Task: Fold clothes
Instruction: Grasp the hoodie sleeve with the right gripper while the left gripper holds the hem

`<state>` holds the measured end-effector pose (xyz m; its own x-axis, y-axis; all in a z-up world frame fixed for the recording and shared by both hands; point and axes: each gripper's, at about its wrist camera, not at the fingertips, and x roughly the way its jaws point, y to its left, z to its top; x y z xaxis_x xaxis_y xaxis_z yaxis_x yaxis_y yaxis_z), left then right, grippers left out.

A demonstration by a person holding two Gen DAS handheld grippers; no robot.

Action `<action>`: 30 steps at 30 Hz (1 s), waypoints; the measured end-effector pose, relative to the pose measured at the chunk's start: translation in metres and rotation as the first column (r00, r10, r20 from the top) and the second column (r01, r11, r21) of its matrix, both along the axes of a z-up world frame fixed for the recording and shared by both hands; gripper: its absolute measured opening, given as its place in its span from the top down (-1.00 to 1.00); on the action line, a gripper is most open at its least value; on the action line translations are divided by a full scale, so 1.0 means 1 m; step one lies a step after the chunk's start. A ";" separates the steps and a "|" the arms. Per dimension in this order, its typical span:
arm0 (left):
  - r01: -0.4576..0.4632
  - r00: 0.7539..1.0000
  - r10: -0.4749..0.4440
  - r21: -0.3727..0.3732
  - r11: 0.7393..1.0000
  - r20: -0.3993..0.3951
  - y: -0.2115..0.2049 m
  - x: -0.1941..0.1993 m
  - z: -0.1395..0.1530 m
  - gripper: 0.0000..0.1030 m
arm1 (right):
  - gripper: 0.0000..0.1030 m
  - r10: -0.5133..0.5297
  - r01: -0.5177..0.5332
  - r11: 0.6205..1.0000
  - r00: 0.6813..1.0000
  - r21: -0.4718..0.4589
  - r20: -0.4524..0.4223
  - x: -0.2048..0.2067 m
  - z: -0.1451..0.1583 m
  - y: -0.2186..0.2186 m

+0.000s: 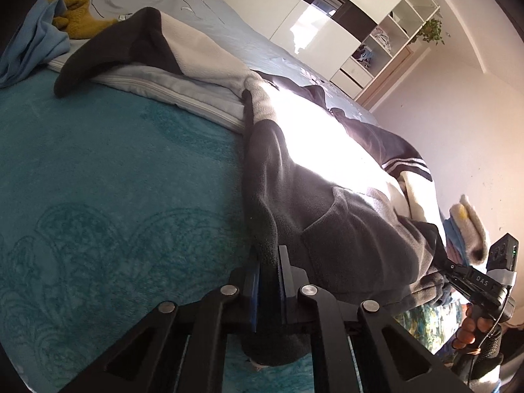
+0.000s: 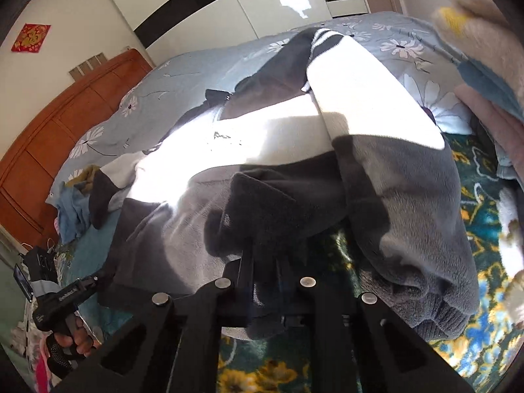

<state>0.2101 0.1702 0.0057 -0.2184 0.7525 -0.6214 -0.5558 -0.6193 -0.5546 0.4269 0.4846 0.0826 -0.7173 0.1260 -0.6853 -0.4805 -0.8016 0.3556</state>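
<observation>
Lying lengthwise away: fleece jacket [image 1: 344, 229]

Right gripper [image 2: 265, 262] pinches the grey fleece jacket's [image 2: 409, 203] hem (sunlit); left gripper [image 2: 95, 278] grips its far edge.

The right gripper [image 1: 440, 262] body reads "DAS"; the red wall sign [image 2: 31, 37] is unreadable.

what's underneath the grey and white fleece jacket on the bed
The fleece jacket lies across a teal blanket and a blue floral quilt. Both grippers pinch its hem. Anything beneath its middle is covered.
</observation>
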 end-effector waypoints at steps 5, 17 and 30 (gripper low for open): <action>-0.034 0.997 0.040 0.086 0.996 -0.072 -0.007 -0.019 0.039 0.82 | 0.79 0.061 -0.058 0.996 0.997 0.066 -0.044 -0.033 0.046 -0.004; -0.170 0.985 0.171 -0.062 0.983 0.004 0.012 -0.115 0.007 0.80 | 0.76 0.166 -0.176 0.984 0.969 0.041 0.182 -0.208 0.011 0.037; -0.162 0.983 0.160 0.009 0.987 0.091 0.007 -0.117 -0.014 0.72 | 0.36 0.234 -0.262 0.941 0.961 0.212 0.149 -0.087 0.031 0.008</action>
<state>0.0934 0.1776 -0.0082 -0.2818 0.7224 -0.6315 -0.3971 -0.6869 -0.6086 0.3395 0.4930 0.1132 -0.6597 0.1170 -0.7424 -0.2836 -0.9535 0.1017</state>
